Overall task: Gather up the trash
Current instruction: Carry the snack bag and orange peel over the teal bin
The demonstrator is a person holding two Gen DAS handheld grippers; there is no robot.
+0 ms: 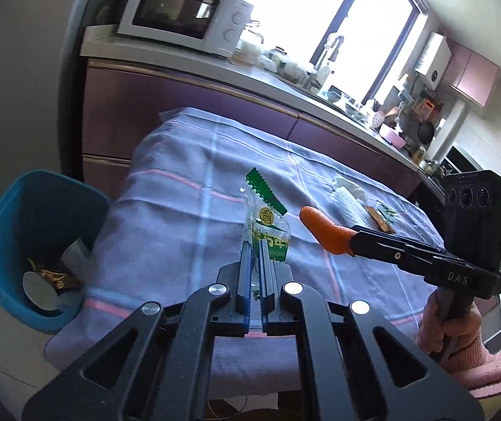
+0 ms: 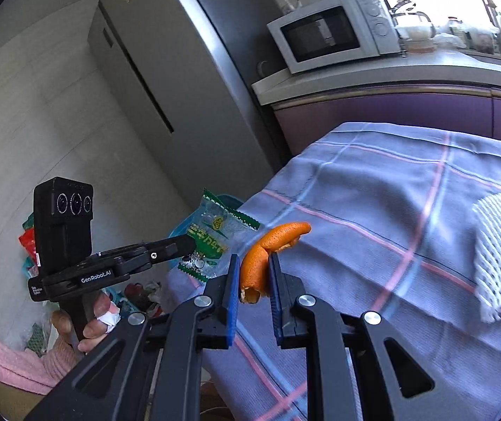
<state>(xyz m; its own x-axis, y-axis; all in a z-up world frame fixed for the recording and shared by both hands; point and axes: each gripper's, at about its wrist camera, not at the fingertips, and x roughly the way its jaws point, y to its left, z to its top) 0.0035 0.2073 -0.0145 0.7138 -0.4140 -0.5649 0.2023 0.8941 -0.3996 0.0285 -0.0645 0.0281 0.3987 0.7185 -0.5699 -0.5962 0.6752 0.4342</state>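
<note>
Left gripper [image 1: 254, 245] is clamped on a green-edged wrapper [image 1: 268, 224], right gripper [image 2: 254, 273] pinches an orange peel [image 2: 268, 249]. Both pieces hang above the table [image 1: 187, 189], angled toward the blue bin [image 1: 12, 224] beside it, likely so they can be dropped together. The bin already holds scraps; its far side is cut off. A foam net [image 2: 499, 256] remains on the cloth. Other litter past it is too small to identify.

Daylight is pouring through the window [image 1: 324, 17] ahead of me. A microwave [image 1: 184, 14] is sitting on the counter [image 1: 215, 70], beside the grey fridge [image 2: 152, 80].
</note>
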